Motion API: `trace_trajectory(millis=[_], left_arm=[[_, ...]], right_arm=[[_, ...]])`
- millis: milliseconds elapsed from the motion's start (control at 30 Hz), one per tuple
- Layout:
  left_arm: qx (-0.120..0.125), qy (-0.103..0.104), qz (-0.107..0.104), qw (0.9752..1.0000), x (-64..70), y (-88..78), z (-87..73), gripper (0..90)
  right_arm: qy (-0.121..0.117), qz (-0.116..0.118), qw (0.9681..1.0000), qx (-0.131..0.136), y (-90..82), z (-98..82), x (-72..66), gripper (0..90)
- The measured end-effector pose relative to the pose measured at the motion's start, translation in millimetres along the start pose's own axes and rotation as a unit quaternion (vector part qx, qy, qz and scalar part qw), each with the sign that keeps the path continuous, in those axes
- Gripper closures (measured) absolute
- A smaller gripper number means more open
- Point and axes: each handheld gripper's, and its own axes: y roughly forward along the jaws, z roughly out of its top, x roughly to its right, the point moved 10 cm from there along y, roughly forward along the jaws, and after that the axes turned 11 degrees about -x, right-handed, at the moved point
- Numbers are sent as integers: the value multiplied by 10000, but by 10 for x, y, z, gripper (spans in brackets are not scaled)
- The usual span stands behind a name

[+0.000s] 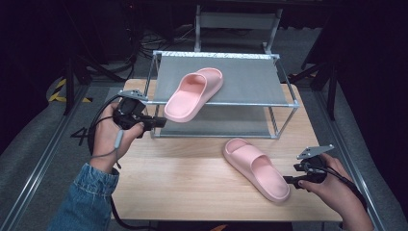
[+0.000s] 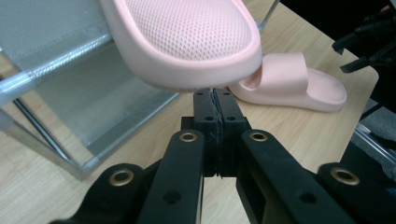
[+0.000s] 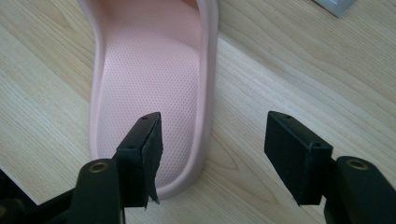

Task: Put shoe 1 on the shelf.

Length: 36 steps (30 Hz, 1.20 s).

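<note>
One pink slipper (image 1: 194, 94) lies on the top shelf of a metal rack (image 1: 240, 103), its heel hanging over the front bar. My left gripper (image 1: 161, 121) is shut, its tips just under that heel (image 2: 187, 42); nothing shows between the pads. A second pink slipper (image 1: 256, 168) rests on the wooden table (image 1: 183, 178) at the front right. My right gripper (image 1: 287, 180) is open at its heel end. In the right gripper view one jaw hangs over the insole (image 3: 149, 84) and the other over bare wood, with the slipper's side wall between them.
The rack has a lower shelf (image 1: 226, 122) with nothing on it, and its frame (image 2: 46, 70) stands close to my left gripper. Beyond the table are a dark floor and metal stands. The other gripper (image 2: 369, 42) shows far off in the left gripper view.
</note>
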Motion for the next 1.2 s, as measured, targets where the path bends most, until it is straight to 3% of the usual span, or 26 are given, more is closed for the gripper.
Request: trace_trajectory(millis=[67,400,700,867,1200], left_arm=[[78,-77,10,9999,23,31,44,890],[102,273,-37,9996,203,277,276,871],[229,440,-98,9987,332,492,511,884],[385,472,75,9981,305,552,637,900],[704,335,110,9969,213,697,929,900]], right_arm=[[-9,0,10000,-11,-6,-1,0,383],[-25,-24,10000,57,-9,7,16,376],[-20,-23,10000,56,-14,1,27,374],[-5,-34,10000,61,-22,0,29,376],[-31,-54,10000,59,-17,1,35,379]])
